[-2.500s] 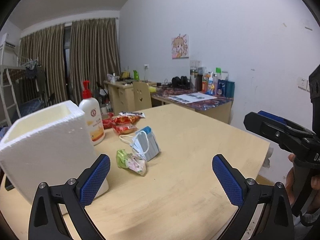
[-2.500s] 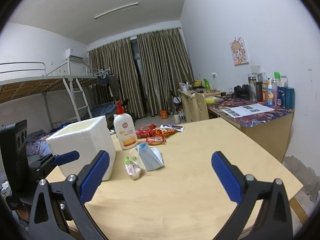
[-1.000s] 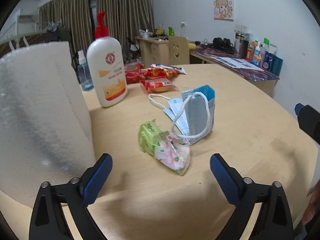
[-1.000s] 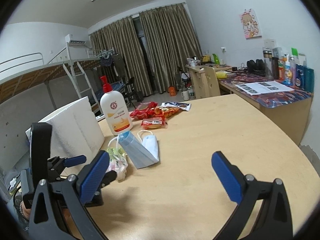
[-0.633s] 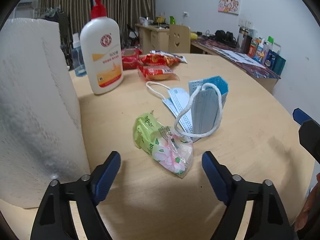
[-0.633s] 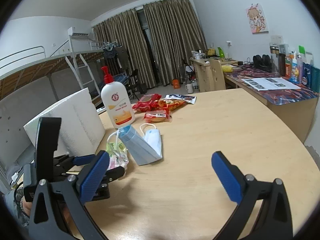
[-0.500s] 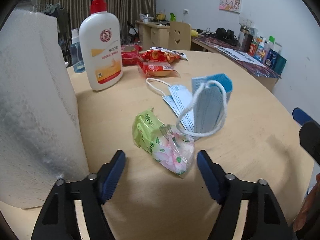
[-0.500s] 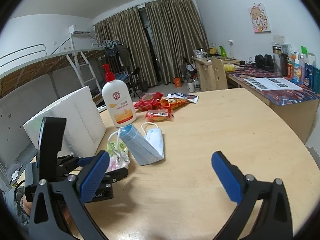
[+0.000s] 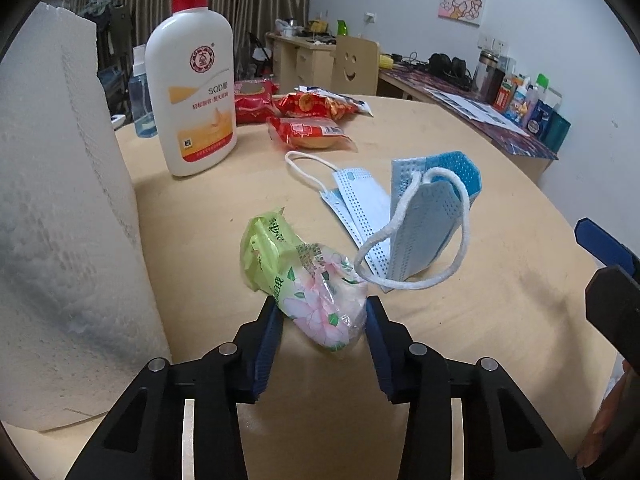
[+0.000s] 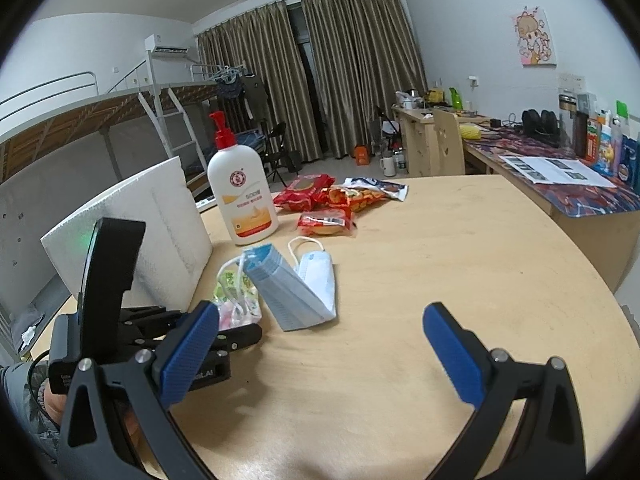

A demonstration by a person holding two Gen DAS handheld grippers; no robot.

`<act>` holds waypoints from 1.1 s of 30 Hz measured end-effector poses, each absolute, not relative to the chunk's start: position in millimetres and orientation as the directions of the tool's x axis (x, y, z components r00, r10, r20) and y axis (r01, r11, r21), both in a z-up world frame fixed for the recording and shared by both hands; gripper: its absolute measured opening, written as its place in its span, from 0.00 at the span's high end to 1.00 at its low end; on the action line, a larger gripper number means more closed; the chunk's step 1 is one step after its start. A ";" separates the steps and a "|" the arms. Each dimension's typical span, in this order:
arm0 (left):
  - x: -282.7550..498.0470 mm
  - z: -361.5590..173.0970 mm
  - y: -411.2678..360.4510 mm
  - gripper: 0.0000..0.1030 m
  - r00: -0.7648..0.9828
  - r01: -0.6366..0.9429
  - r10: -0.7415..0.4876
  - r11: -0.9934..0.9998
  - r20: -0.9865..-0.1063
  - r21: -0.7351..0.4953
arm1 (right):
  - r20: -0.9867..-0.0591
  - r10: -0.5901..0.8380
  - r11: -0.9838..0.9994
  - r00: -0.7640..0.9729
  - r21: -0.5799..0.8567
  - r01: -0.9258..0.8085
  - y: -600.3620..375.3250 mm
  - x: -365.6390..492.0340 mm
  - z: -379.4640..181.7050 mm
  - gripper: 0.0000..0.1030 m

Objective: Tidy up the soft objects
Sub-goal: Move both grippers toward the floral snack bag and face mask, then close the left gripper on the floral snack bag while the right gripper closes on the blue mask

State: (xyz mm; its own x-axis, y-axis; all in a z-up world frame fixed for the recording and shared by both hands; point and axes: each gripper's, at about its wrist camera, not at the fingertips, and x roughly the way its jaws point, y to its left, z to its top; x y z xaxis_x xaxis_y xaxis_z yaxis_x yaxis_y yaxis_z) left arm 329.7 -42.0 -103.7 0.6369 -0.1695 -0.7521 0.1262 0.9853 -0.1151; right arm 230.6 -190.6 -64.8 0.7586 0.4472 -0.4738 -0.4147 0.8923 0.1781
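The left gripper (image 9: 324, 316) is seen low in the frame centre, its jaws closing with the tissue pack (image 9: 308, 280) between them; the blue pads (image 9: 269, 340) lie at the pack's sides, though firm pressing cannot be told. Just right of the pack, touching it, a stack of masks (image 9: 416, 224) is propped on the table (image 9: 480, 320). A foam box (image 9: 60, 208) fills the left edge, with a lotion bottle (image 9: 196, 92) and red snack bags (image 9: 308, 128) behind. The right gripper (image 10: 320, 352) is held wide, nothing between its fingers, at the bottom of its own view.
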 end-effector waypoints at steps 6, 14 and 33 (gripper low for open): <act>328.5 -102.7 -39.4 0.73 0.645 0.121 -0.170 0.985 -0.745 -0.121 | -0.486 0.450 0.889 0.749 0.165 -0.427 -185.6 232.5 -65.7 0.00; 315.3 -91.6 -39.1 0.76 0.712 0.115 -0.124 0.992 -0.691 -0.059 | -0.506 0.456 0.882 0.732 0.152 -0.446 -177.4 237.5 -66.6 0.00; 295.6 -81.6 -22.3 0.76 0.746 0.082 -0.118 0.993 -0.655 -0.085 | -0.603 0.446 0.869 0.661 0.117 -0.480 -142.5 263.2 -73.5 0.00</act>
